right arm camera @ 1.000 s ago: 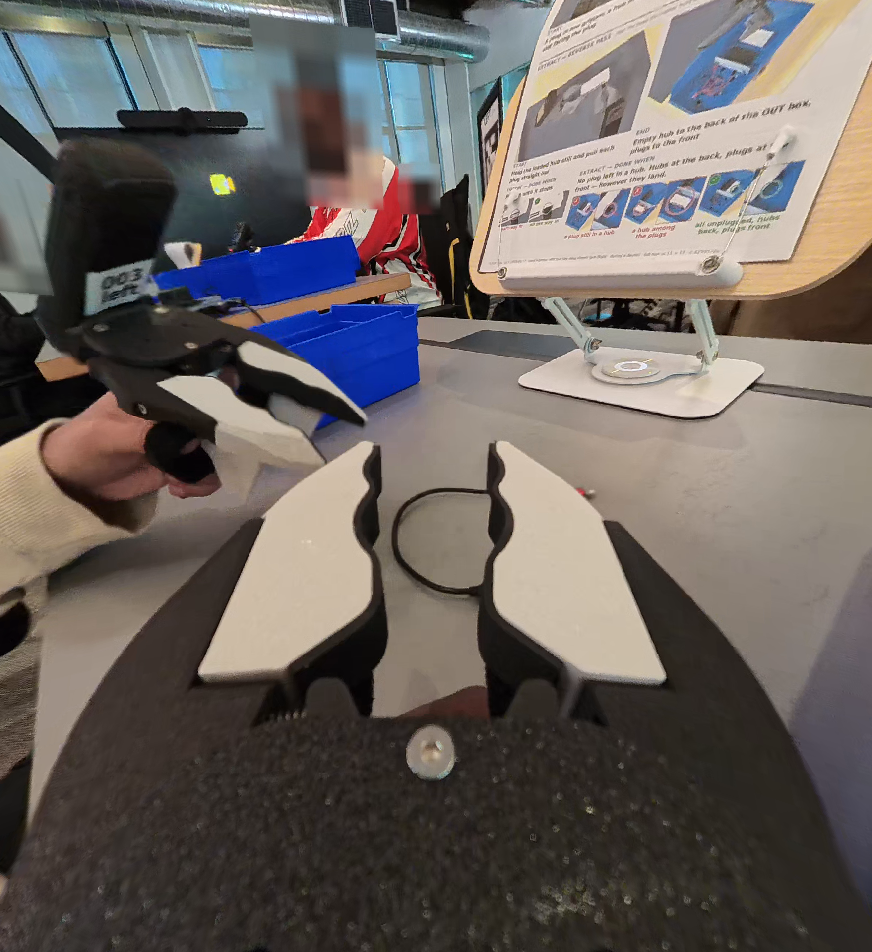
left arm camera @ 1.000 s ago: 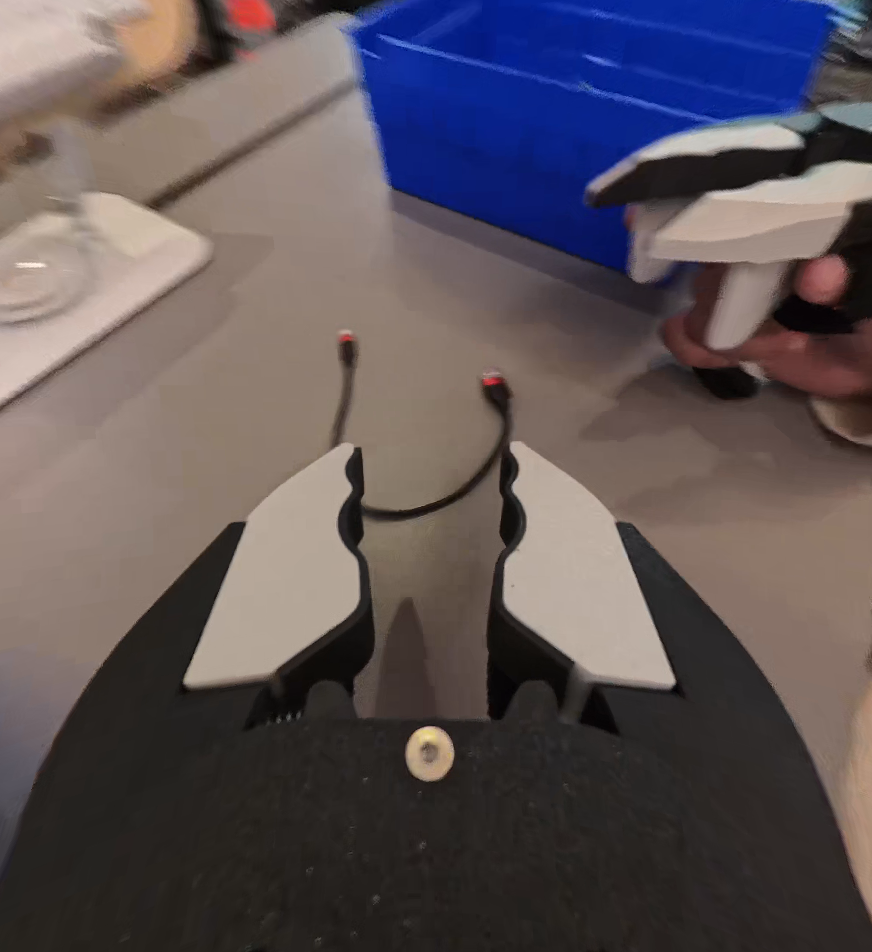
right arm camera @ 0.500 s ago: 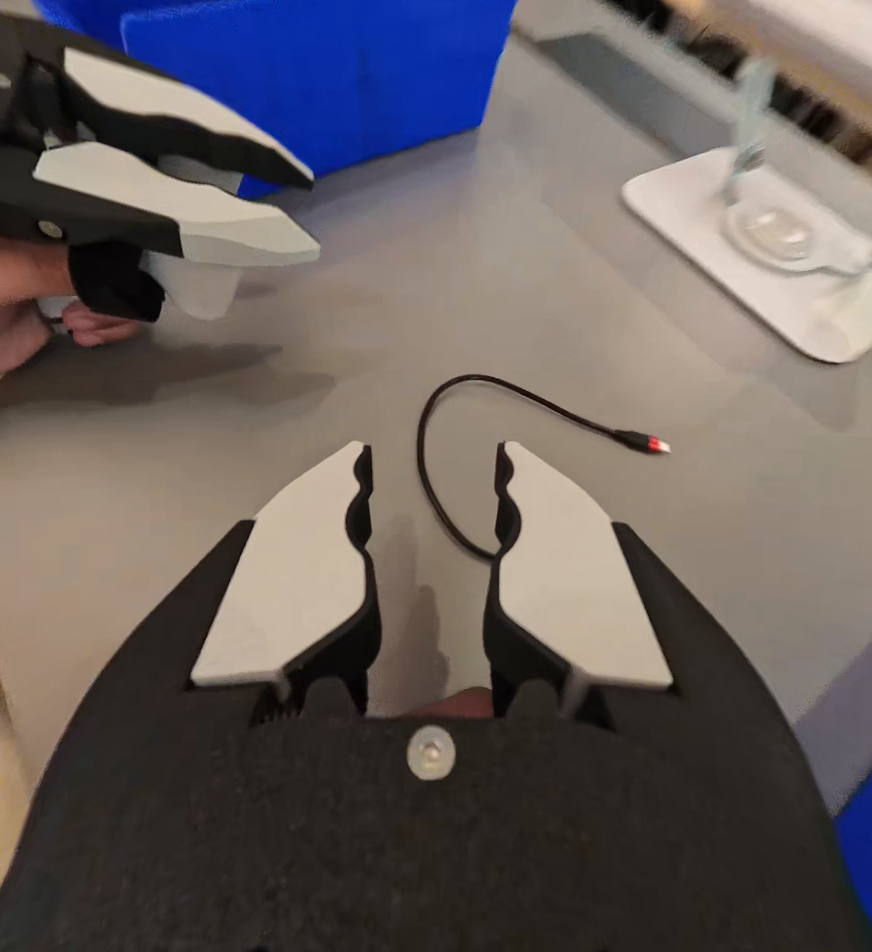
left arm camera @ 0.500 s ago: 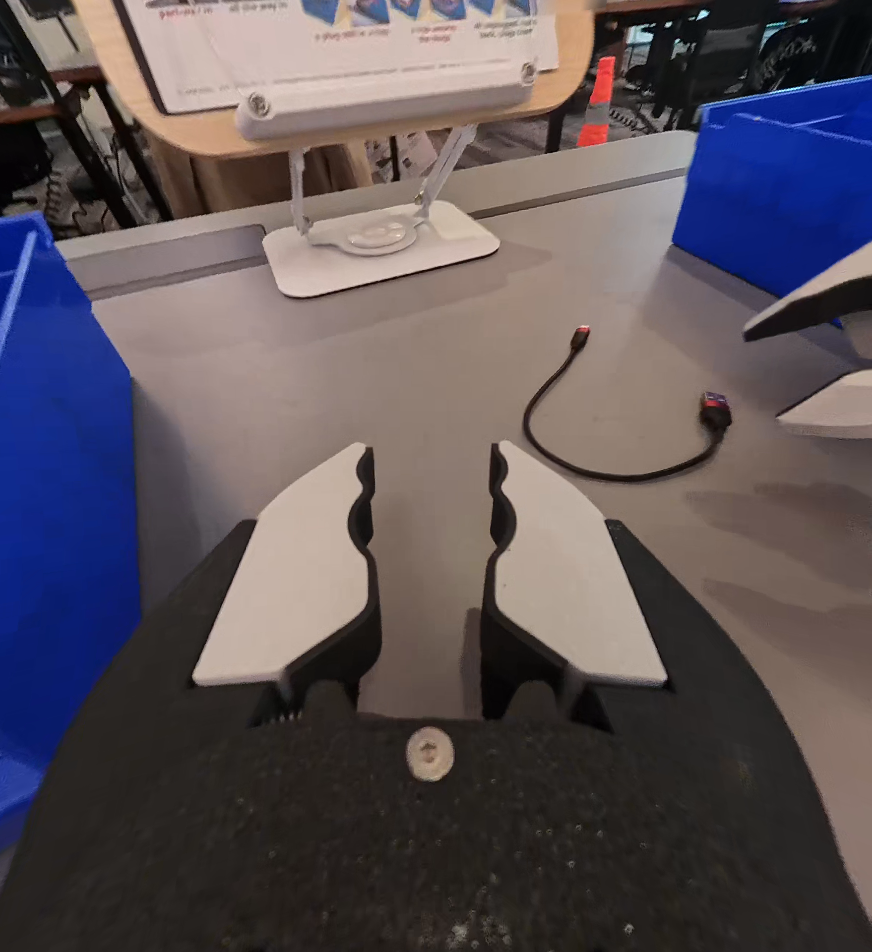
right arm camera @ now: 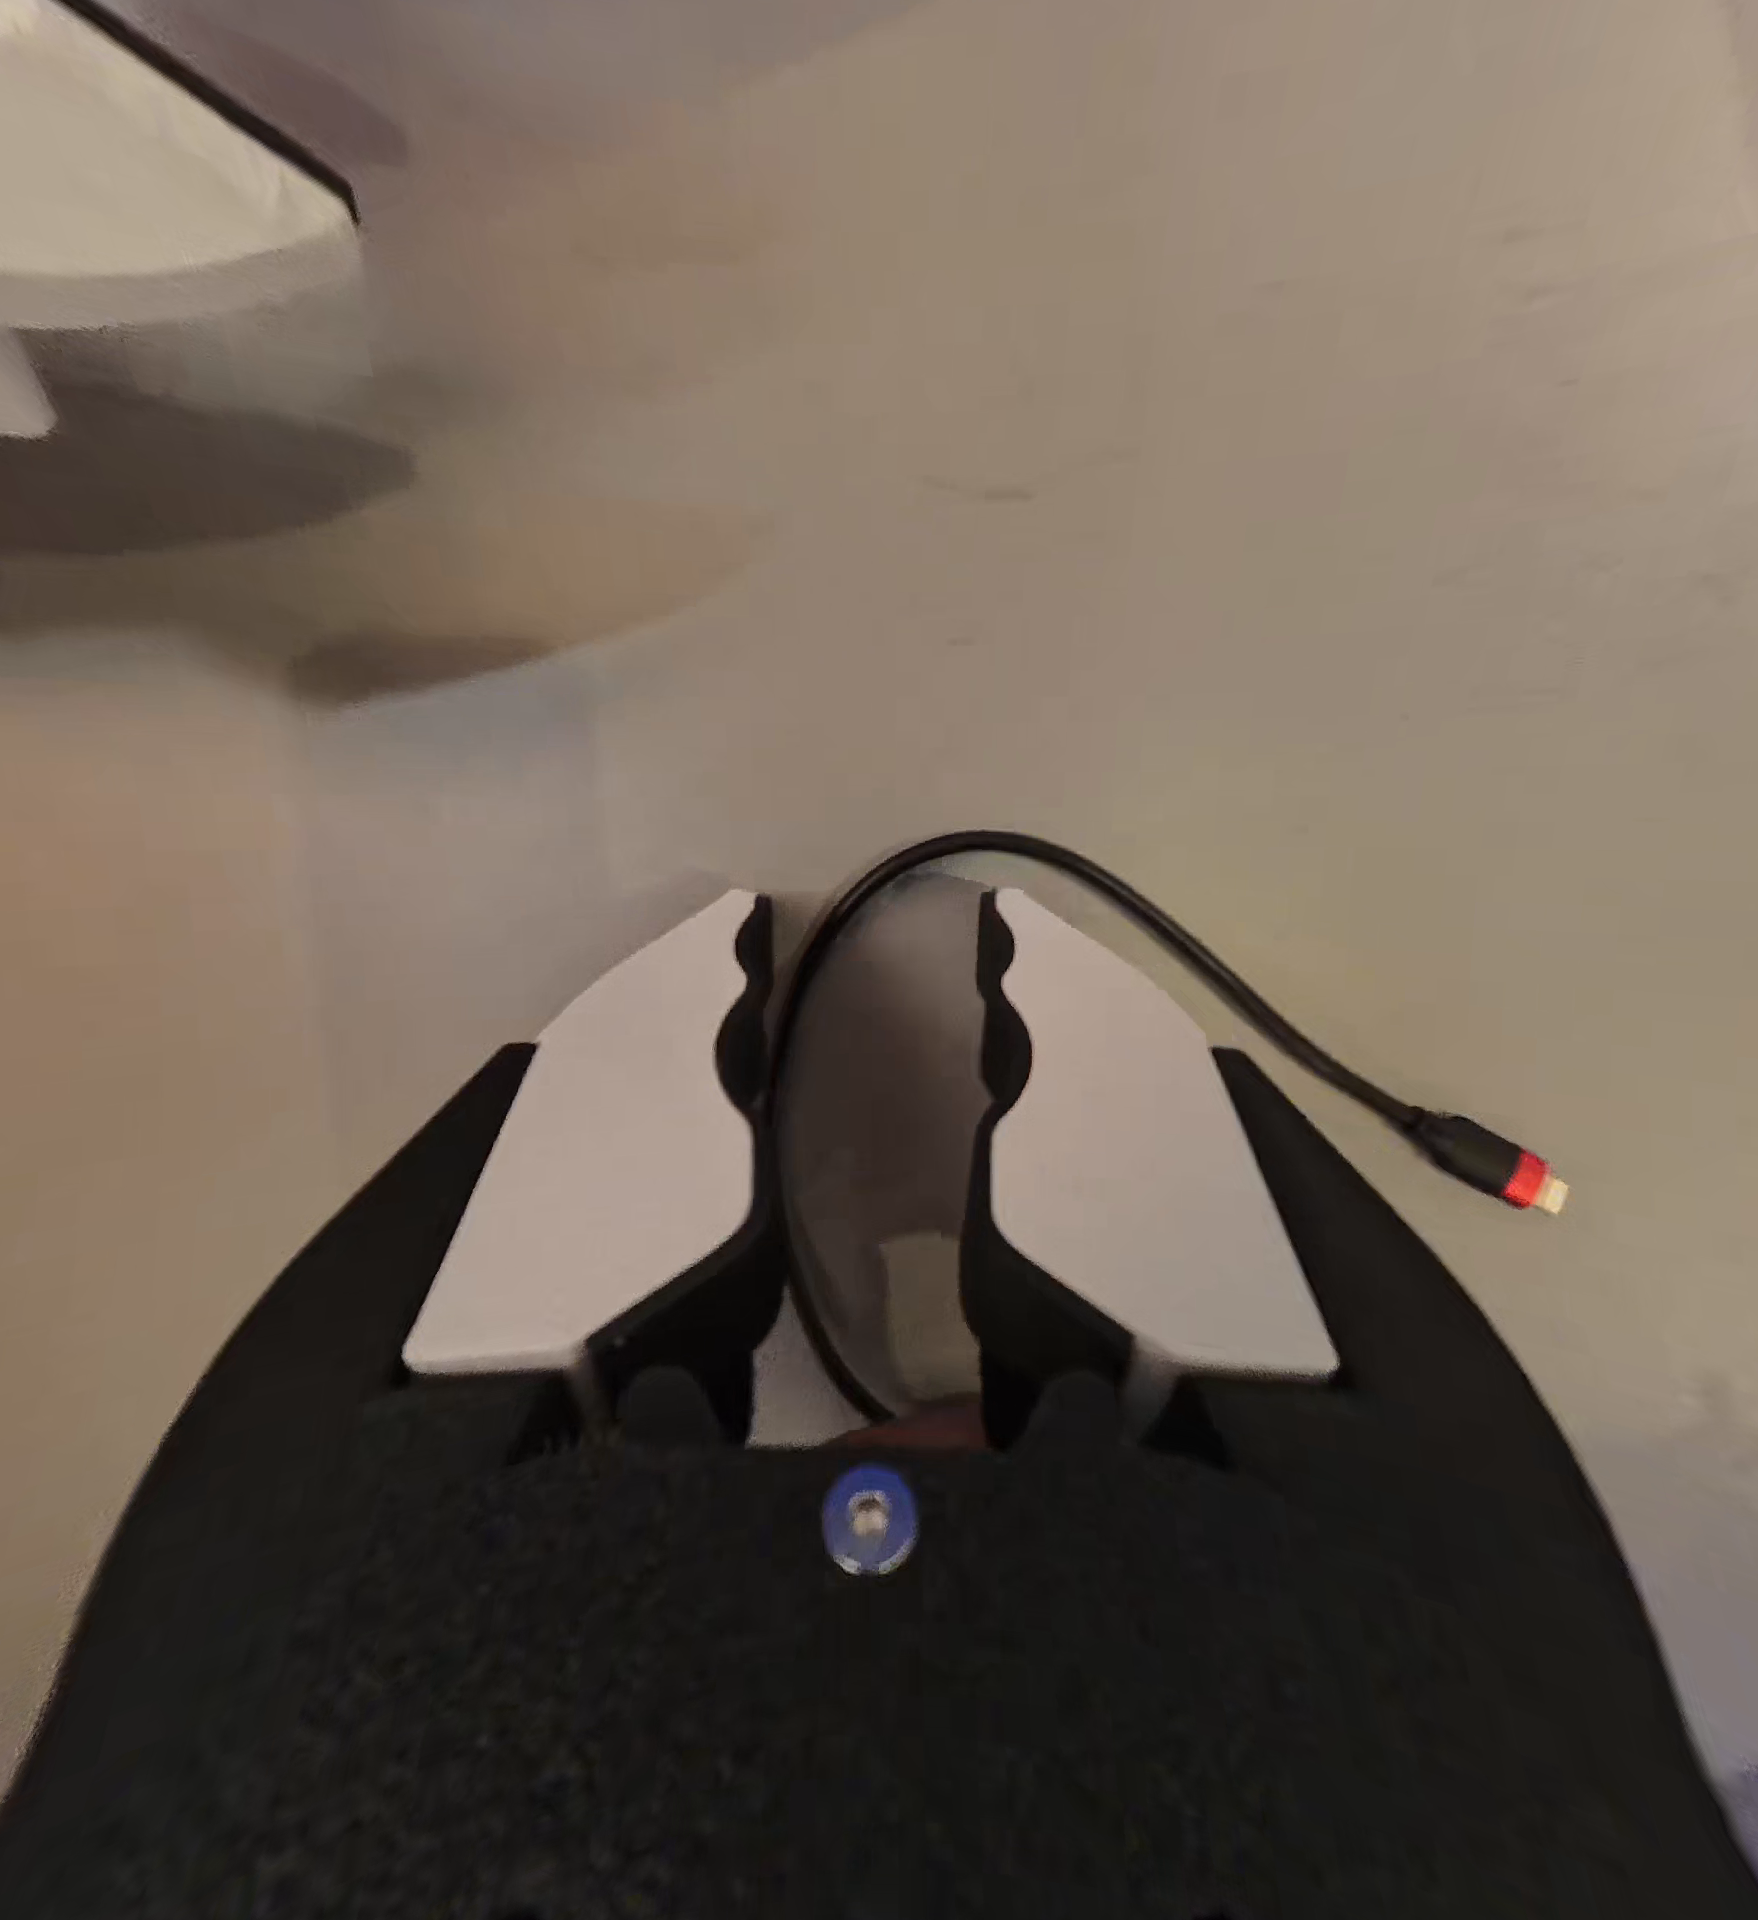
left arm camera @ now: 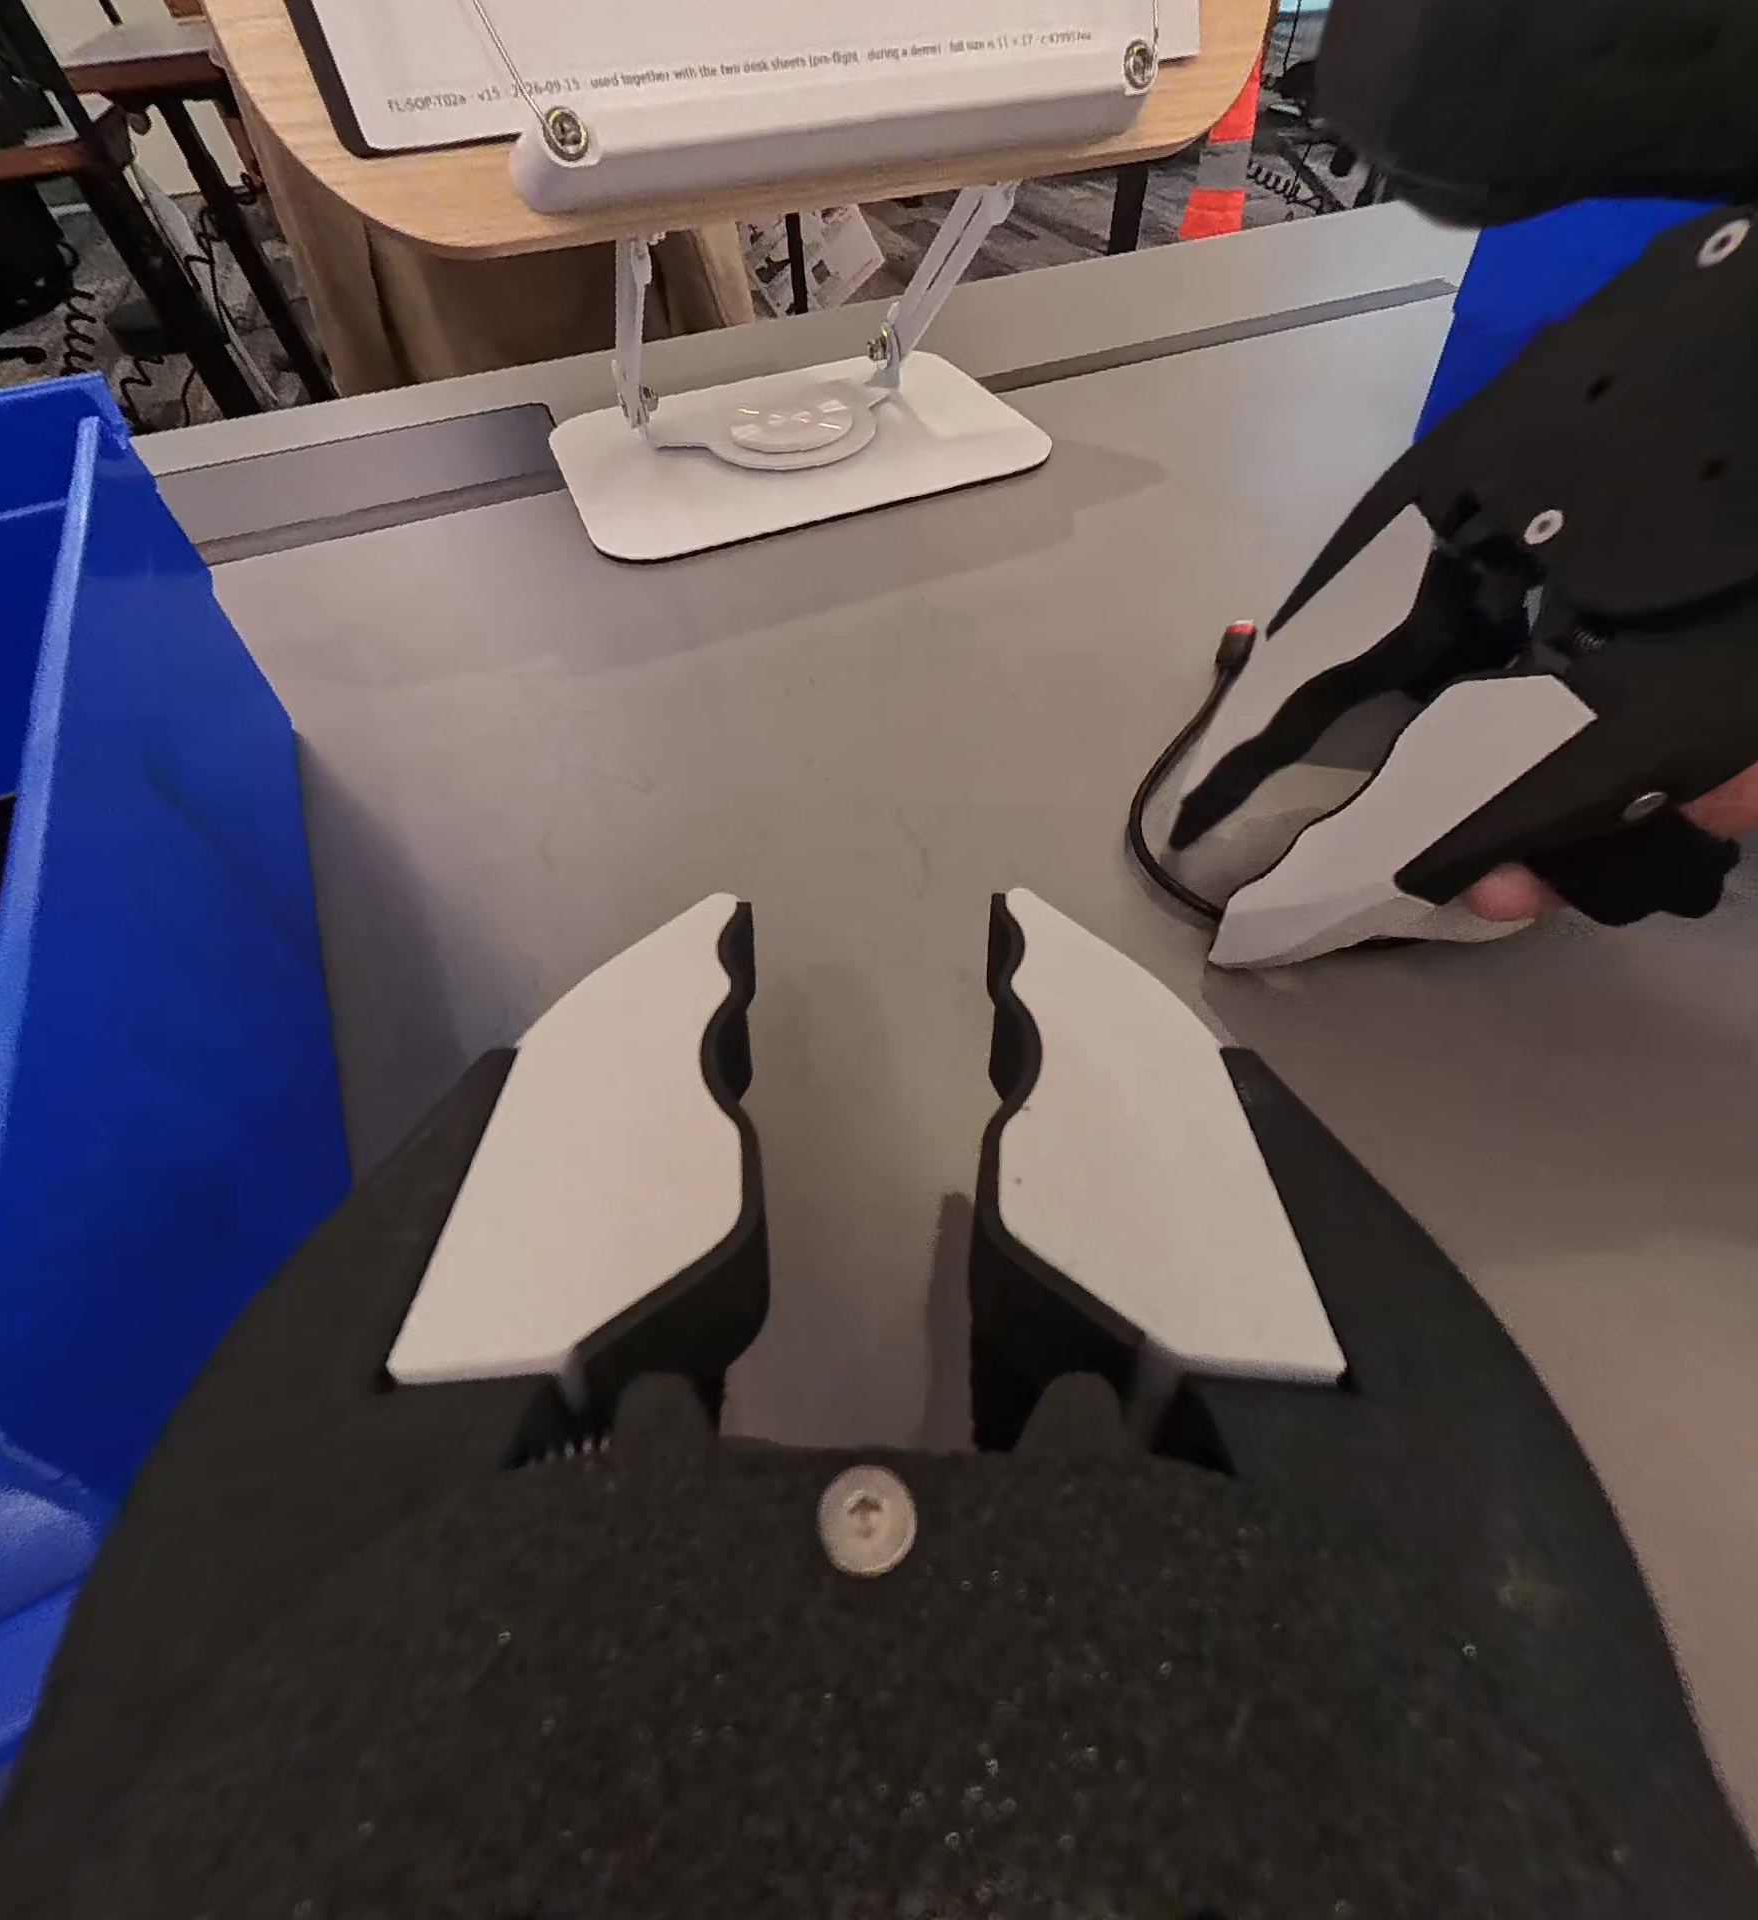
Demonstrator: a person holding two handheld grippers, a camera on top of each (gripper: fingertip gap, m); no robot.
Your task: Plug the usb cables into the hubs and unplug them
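USB cable [right arm camera: 1145, 914] lying loose on the grey table [left arm camera: 854, 727], right tongs [right arm camera: 875, 914] straddling its loop.
Blue bin [left arm camera: 75, 935] is standing leftmost; left tongs [left arm camera: 870, 914] are hovering wide and empty; right tongs, tips touching the table, are gaping around the cable without clamping it; its red-tipped plug [right arm camera: 1524, 1184] is lying rightmost.

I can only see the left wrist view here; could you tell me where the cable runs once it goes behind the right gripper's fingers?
Observer: In the right wrist view the black cable loops between the open right gripper fingers, lying on the grey table.
Operator: Thank you. Is it gripped yet?
Observer: No, the jaws are apart; the cable lies close along the left finger, not pinched.
Operator: And the far plug?
Observer: Its red-banded plug lies free on the table, right of the fingers.
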